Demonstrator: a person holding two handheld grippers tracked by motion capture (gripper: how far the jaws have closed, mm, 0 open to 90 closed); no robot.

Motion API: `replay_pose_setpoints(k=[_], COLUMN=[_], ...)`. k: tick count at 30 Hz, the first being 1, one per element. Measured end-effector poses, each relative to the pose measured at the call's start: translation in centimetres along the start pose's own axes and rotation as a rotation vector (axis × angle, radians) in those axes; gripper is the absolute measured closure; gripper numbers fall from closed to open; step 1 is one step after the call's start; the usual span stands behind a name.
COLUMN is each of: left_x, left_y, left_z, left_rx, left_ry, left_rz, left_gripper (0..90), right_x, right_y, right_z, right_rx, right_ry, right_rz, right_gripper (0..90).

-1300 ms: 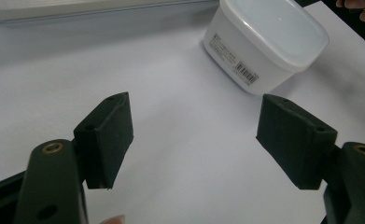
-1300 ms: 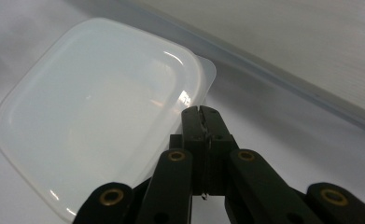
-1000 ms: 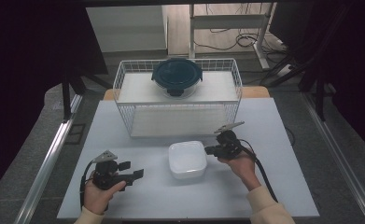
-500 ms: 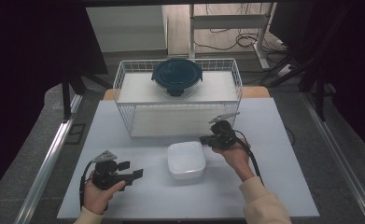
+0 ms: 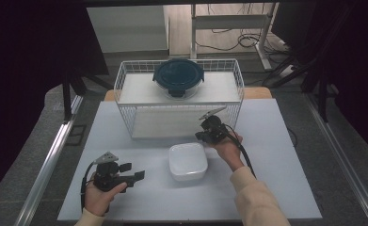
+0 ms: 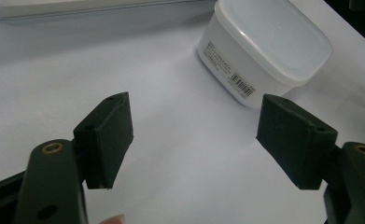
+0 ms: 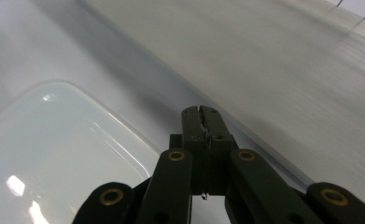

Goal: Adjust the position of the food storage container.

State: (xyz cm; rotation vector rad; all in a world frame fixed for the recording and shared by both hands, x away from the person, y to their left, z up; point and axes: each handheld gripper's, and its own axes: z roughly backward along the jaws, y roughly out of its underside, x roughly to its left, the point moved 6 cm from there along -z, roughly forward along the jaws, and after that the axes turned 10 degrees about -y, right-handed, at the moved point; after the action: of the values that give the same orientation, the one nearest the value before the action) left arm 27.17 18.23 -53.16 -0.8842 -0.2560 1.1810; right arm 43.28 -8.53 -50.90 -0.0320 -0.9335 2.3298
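Note:
A white lidded plastic box (image 5: 188, 161) sits on the white table (image 5: 266, 188) near its middle; the left gripper view shows this box (image 6: 269, 46) ahead and to the right, barcode label on its side. My left gripper (image 5: 139, 175) rests at the front left, pointing toward the box, jaws wide apart with nothing between its pads (image 6: 108, 135). My right gripper (image 5: 199, 136) hovers just behind the box's far right corner, in front of the wire basket, jaws pressed together and empty (image 7: 201, 122). The box lid (image 7: 54, 149) lies below it at the left.
A white wire basket (image 5: 125, 94) stands at the back of the table on a white block, with a round dark-blue lidded container (image 5: 178, 76) on top of it. Metal rails run along both table sides; cables lie on the floor behind.
My right gripper has moved from the box's right side toward the far side, closer to the wire basket. The left gripper and the box have stayed where they were.

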Motion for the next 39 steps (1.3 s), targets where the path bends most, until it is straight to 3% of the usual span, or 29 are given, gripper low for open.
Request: replay_pose_setpoints(k=[6, 14, 30, 39], left_x=[-0.1, 0.1, 0.1, -0.4], left_y=[0.0, 0.0, 0.1, 0.1], left_z=[-0.1, 0.0, -0.1, -0.2], left_rx=[0.005, 0.003, 0.009, 0.016], left_ry=[0.0, -0.002, -0.01, -0.003], left_rz=[-0.006, -0.001, -0.003, -0.01], left_gripper=[26.1, 25.9, 25.8, 25.8], right_x=[0.3, 1.0, 3.5, 5.0], right_y=[0.6, 1.2, 4.3, 5.9], right_z=[-0.6, 0.1, 2.3, 3.5], right_rx=[0.035, 0.08, 0.115, 0.081], right_ry=[-0.011, -0.028, -0.064, -0.066], right_rz=[0.042, 0.118, 0.143, 0.124], right_gripper=[89.2, 89.2, 89.2, 89.2])
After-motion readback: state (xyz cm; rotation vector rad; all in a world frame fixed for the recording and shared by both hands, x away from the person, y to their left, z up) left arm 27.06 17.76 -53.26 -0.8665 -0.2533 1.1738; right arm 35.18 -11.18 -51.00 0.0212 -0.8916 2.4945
